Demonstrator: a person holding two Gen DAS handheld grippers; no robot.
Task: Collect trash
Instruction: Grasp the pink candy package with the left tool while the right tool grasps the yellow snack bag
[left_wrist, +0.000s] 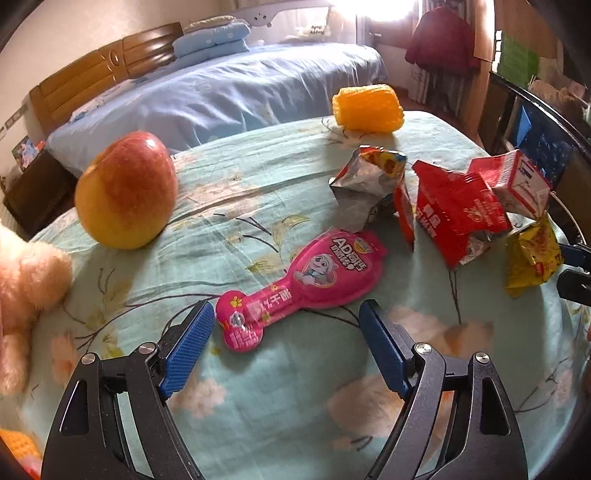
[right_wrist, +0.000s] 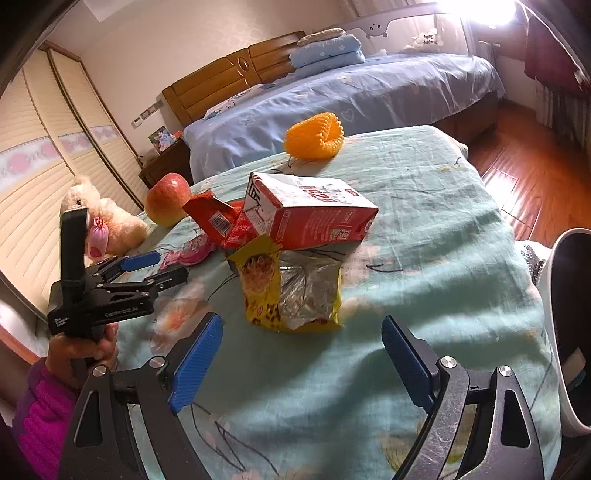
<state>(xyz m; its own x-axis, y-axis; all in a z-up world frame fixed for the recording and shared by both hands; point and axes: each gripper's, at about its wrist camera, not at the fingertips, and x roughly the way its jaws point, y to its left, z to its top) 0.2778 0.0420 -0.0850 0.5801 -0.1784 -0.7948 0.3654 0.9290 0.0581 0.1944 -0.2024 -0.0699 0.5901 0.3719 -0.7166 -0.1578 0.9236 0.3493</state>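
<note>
The left hand-held gripper (left_wrist: 286, 328) is standing wide and empty, its jaws straddling the near end of the pink pouch (left_wrist: 299, 286), which is lying on the surface (left_wrist: 258, 406), long axis running away rightward; the right hand-held gripper (right_wrist: 301, 350), also spread and empty, is facing the yellow wrapper (right_wrist: 291, 291).

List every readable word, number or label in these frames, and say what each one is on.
"AD" on the pink pouch; its other print is not legible.
"Happy Baby" on the bed rail, faint.
Red carton: large print is upside down, unreadable.
Left gripper body lettering: too small.
Red wrapper and yellow bag: unreadable.
</note>
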